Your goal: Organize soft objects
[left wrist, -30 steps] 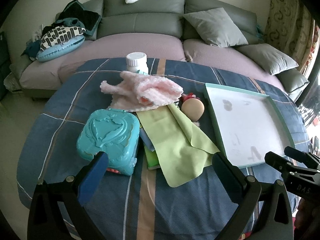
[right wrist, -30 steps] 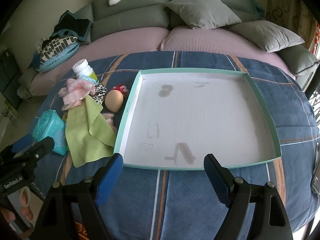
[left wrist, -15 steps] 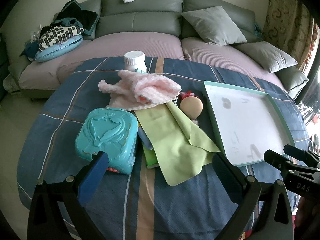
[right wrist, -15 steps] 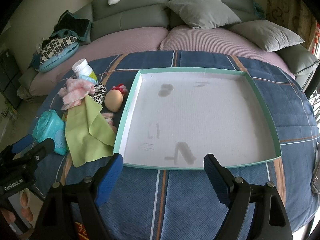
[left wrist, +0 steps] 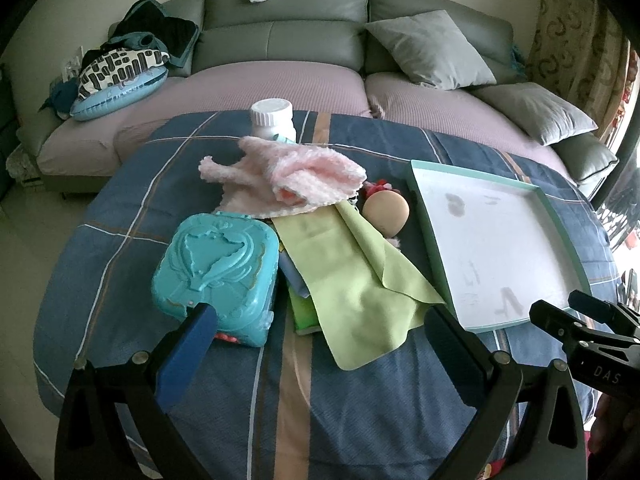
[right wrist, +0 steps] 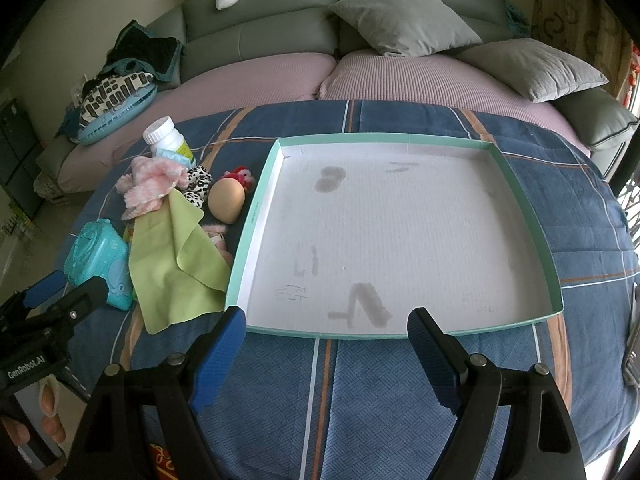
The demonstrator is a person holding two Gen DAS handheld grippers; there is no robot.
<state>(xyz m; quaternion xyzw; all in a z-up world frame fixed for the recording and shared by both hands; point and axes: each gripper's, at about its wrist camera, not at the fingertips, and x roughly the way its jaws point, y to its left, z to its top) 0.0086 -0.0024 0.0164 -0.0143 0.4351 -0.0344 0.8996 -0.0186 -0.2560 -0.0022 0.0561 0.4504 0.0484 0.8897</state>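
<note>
Grippers, left gripper (left wrist: 320, 316) and right gripper (right wrist: 326, 318), gaped wide, empty; best pinched green cloth (left wrist: 352, 276) mid-fold, then laid flat in tray (right wrist: 256, 216).

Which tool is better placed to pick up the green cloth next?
Left. The left tool hangs open right over the near edge of the green cloth. The right tool, also open, faces the tray, with the cloth off to its side.
</note>
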